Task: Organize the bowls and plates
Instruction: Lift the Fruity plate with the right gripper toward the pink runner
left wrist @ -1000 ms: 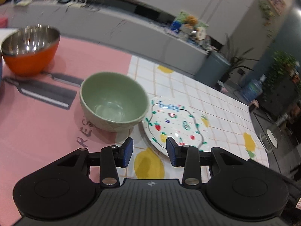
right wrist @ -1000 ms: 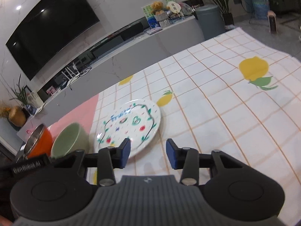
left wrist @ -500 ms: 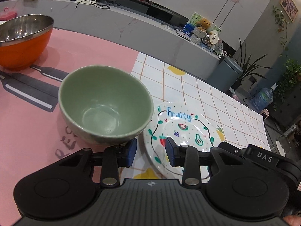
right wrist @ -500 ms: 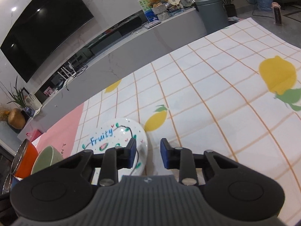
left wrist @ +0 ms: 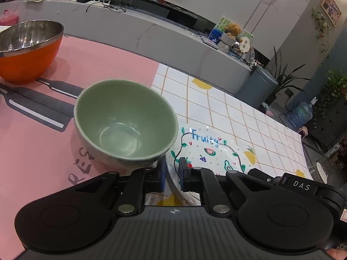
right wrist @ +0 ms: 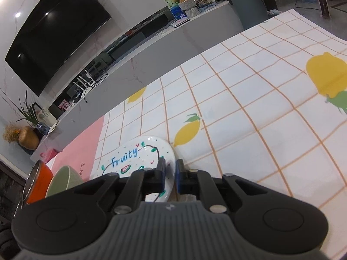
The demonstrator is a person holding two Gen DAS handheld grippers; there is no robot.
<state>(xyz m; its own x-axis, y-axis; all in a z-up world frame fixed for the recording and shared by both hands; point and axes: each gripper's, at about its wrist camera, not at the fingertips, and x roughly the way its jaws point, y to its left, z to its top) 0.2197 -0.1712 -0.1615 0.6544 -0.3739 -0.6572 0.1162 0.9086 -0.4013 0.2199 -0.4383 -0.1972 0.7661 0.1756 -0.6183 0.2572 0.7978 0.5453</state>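
Note:
A white plate [left wrist: 213, 149] painted with fruit and the word "Fruity" lies on the lemon-check cloth; it also shows in the right wrist view [right wrist: 138, 156]. My left gripper [left wrist: 172, 174] is shut on the plate's left rim. My right gripper [right wrist: 170, 174] is shut on the plate's right rim. A green bowl [left wrist: 125, 121] stands upright and empty just left of the plate, close to my left fingers; its edge shows in the right wrist view [right wrist: 64, 182].
An orange bowl with a steel inside [left wrist: 26, 49] stands at the far left on the pink mat [left wrist: 32, 134]; it also shows in the right wrist view [right wrist: 39, 182]. The lemon-check cloth [right wrist: 260, 117] stretches right. A grey counter [left wrist: 151, 30] runs behind the table.
Both grippers moved in on the plate from either side and their jaws closed from wide apart onto its rim. The green bowl now looks nearer to my left gripper.

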